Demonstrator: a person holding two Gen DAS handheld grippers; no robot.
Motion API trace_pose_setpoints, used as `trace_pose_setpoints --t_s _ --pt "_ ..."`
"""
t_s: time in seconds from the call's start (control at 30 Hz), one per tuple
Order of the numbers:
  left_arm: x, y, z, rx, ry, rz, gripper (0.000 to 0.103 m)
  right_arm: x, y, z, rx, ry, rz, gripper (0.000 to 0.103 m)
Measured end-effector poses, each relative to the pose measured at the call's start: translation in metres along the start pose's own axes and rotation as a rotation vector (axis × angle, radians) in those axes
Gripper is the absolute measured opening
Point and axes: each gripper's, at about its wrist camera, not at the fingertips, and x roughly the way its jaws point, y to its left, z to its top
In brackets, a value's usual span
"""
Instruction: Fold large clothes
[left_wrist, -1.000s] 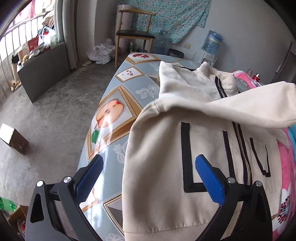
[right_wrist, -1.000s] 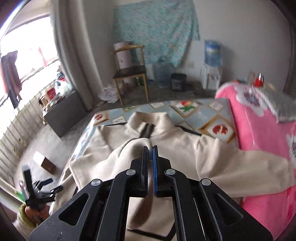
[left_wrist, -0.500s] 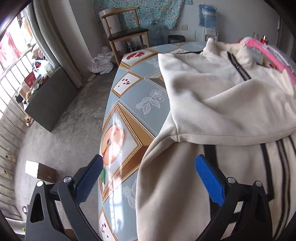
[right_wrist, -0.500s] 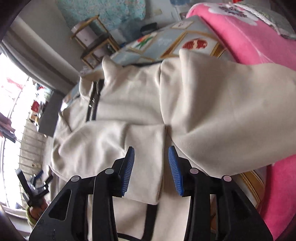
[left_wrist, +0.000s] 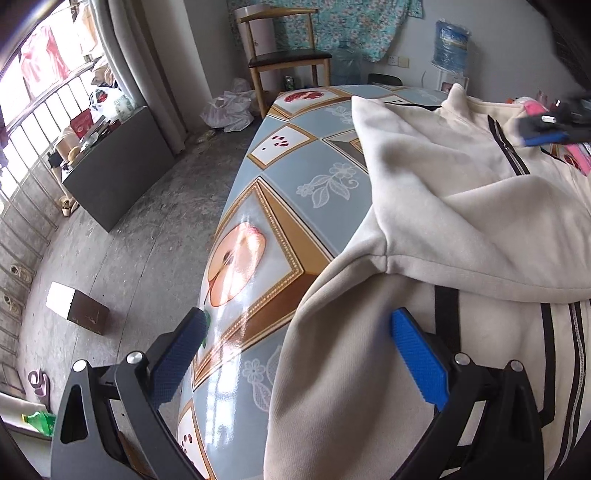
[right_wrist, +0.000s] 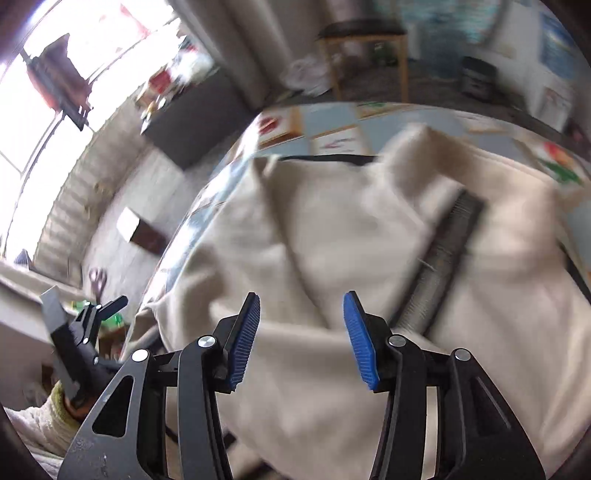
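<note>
cream jacket (left_wrist: 461, 206) on patterned table (left_wrist: 295, 184), left claw (left_wrist: 295, 354) open, right claw (right_wrist: 301, 339) just opened, empty

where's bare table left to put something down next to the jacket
The free patch is the strip of table between its rounded floor-side edge and the jacket, running from the peach picture up to the far end near the chair. The rest of the tabletop in view is crowded: the jacket covers it, with a sleeve folded across.
</note>
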Motion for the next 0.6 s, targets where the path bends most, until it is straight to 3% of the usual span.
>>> trace_pose_setpoints --t_s 0.13,0.27,0.3,0.33,0.47,0.53,0.6 --pt "0.001 0.003 -0.003 -0.034 -0.015 -0.014 0.098 0.055 0.02 0.032 -0.033 0.106 -0.013 0.044" --pt "0.002 0.006 -0.004 -0.051 -0.022 -0.03 0.098 0.074 0.022 0.037 -0.028 0.169 0.0 0.02" --pt "0.002 0.006 -0.004 -0.058 -0.023 -0.032 0.098 0.074 0.026 0.035 -0.056 0.175 -0.028 0.004" --pt "0.002 0.008 -0.005 -0.064 -0.024 -0.034 0.098 0.074 0.03 0.034 -0.08 0.177 -0.059 0.003" --pt "0.004 0.011 -0.006 -0.087 -0.022 -0.045 0.098 0.052 0.046 0.047 -0.153 0.078 -0.155 0.002" --pt "0.004 0.012 -0.006 -0.092 -0.019 -0.05 0.098 0.037 0.048 0.065 -0.134 0.019 -0.128 0.002" --pt "0.004 0.011 -0.006 -0.09 -0.02 -0.047 0.098 0.034 0.058 0.078 -0.166 -0.023 -0.175 0.002"
